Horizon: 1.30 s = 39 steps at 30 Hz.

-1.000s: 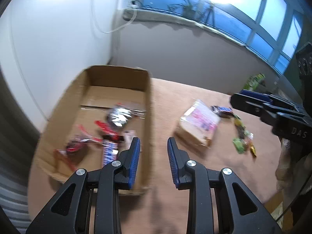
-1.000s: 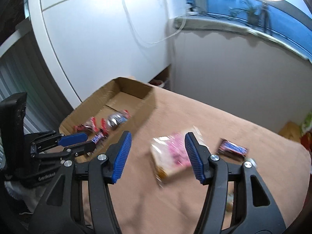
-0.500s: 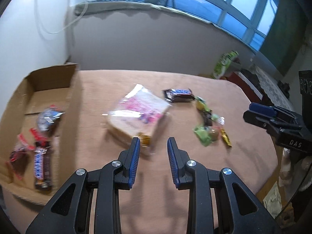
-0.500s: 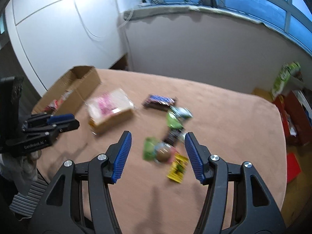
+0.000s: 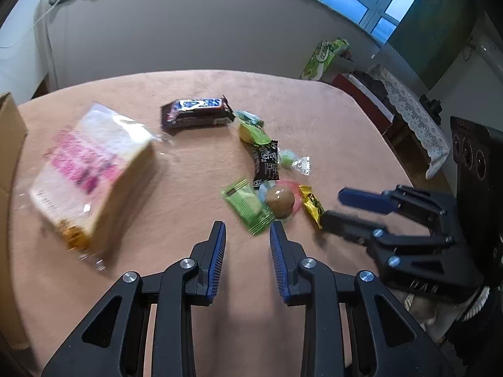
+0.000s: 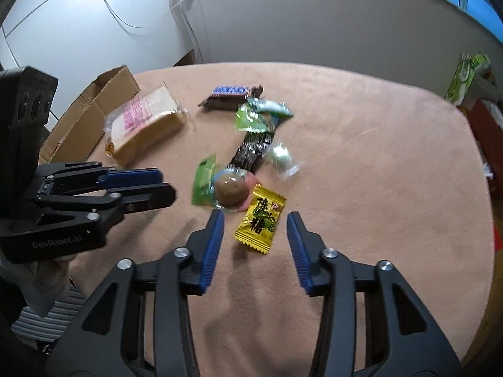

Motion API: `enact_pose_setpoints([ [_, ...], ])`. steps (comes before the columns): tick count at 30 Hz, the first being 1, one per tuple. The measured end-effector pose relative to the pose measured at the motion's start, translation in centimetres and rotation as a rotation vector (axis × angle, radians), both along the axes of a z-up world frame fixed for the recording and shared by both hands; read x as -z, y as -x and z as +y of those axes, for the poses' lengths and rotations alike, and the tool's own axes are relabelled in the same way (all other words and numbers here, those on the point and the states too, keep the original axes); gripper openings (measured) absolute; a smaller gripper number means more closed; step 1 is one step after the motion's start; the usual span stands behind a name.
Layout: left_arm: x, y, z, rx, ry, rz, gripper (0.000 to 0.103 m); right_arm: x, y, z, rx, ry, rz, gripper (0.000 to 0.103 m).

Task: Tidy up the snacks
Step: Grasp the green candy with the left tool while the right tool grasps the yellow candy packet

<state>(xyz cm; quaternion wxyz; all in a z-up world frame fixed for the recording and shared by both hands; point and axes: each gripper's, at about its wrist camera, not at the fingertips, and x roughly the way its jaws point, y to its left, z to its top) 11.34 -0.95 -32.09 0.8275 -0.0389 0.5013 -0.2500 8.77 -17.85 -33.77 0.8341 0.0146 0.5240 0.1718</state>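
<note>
Loose snacks lie on a tan table: a bagged bread loaf (image 5: 94, 172) (image 6: 147, 125), a Snickers bar (image 5: 196, 114) (image 6: 231, 94), a green packet (image 5: 248, 205) (image 6: 204, 179), a brown jelly cup (image 5: 279, 201) (image 6: 231, 190), a yellow candy packet (image 6: 259, 220) (image 5: 311, 204), a black wrapper (image 5: 266, 161) (image 6: 251, 150). My left gripper (image 5: 246, 232) (image 6: 165, 185) is open and empty, just short of the green packet. My right gripper (image 6: 256, 223) (image 5: 333, 205) is open, its fingers either side of the yellow packet.
A cardboard box (image 6: 91, 110) stands at the table's left edge, beyond the loaf. Small green and clear-wrapped candies (image 6: 264, 113) (image 6: 281, 157) lie beside the black wrapper. A green carton (image 5: 323, 56) sits on the floor past the far edge.
Both grippers have swung right, away from the box, and come down close to the cluster of small snacks. Both stay open and empty.
</note>
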Motion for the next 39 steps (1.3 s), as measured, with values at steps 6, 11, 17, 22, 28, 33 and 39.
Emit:
enact_pose_setpoints([
  [6,1.0,-0.8,-1.9,0.009,-0.035,0.007,0.027,1.3,-0.6,0.0,0.001,0.015,0.008,0.042],
  [11,1.1,-0.7,-3.1,0.018,-0.134,-0.053,0.027,1.7,-1.0,-0.7,0.011,0.016,0.008,0.036],
  [17,1.3,-1.2,-2.2,-0.001,-0.180,-0.076,0.027,1.5,-0.9,-1.0,0.015,0.021,0.000,0.036],
  [22,1.3,-1.4,-2.2,0.010,-0.176,-0.079,0.034,1.6,-1.0,-0.7,0.026,0.005,-0.002,0.036],
  [28,1.4,-2.6,-4.0,-0.002,-0.210,-0.103,0.038,1.7,-1.6,-0.4,0.046,0.027,-0.013,0.036],
  [33,1.6,-2.5,-3.9,-0.007,-0.208,-0.131,0.036,1.8,-2.0,0.1,0.038,0.069,-0.026,0.036],
  [39,1.6,-2.6,-3.5,0.001,-0.186,-0.142,0.015,1.7,-1.7,-0.2,0.047,0.070,-0.026,0.026],
])
